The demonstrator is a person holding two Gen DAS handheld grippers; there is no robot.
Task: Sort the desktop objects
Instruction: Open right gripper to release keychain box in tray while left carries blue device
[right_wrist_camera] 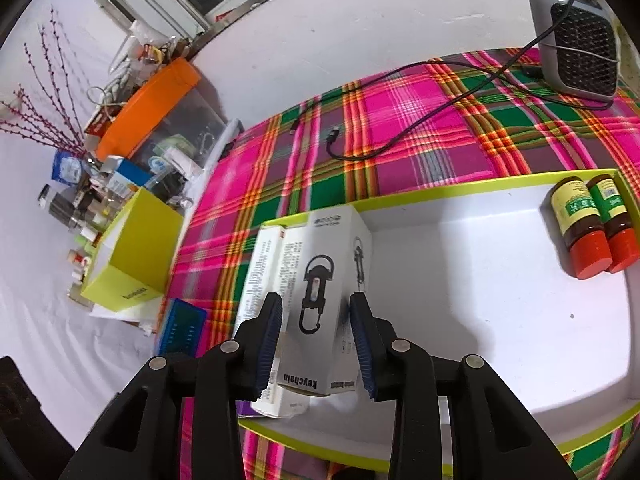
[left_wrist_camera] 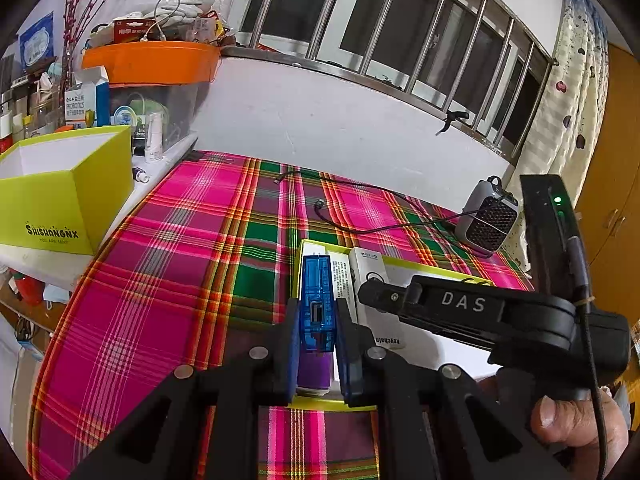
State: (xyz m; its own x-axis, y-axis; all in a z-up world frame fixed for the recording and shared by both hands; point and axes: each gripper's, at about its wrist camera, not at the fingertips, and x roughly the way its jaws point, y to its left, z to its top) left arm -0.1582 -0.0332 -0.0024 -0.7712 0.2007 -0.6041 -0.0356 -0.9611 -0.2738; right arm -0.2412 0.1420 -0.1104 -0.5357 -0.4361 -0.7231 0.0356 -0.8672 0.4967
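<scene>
My left gripper (left_wrist_camera: 318,306) is shut on a translucent blue box (left_wrist_camera: 316,280), held over the left end of a white tray with a yellow-green rim (left_wrist_camera: 420,266). A purple item (left_wrist_camera: 314,372) lies under the blue box. In the right wrist view my right gripper (right_wrist_camera: 316,298) stands open astride a white keychain box (right_wrist_camera: 320,264) that rests in the tray (right_wrist_camera: 480,182) beside another white box (right_wrist_camera: 264,272). Its pads sit close to the box's sides without pressing. Two brown bottles with red caps (right_wrist_camera: 580,232) lie at the tray's far right.
A plaid cloth (left_wrist_camera: 180,260) covers the table. A small grey fan (left_wrist_camera: 488,216) with a black cable (left_wrist_camera: 360,228) stands at the back right. An open yellow-green box (left_wrist_camera: 60,200) and an orange-lidded clear bin (left_wrist_camera: 152,64) sit on the left amid clutter.
</scene>
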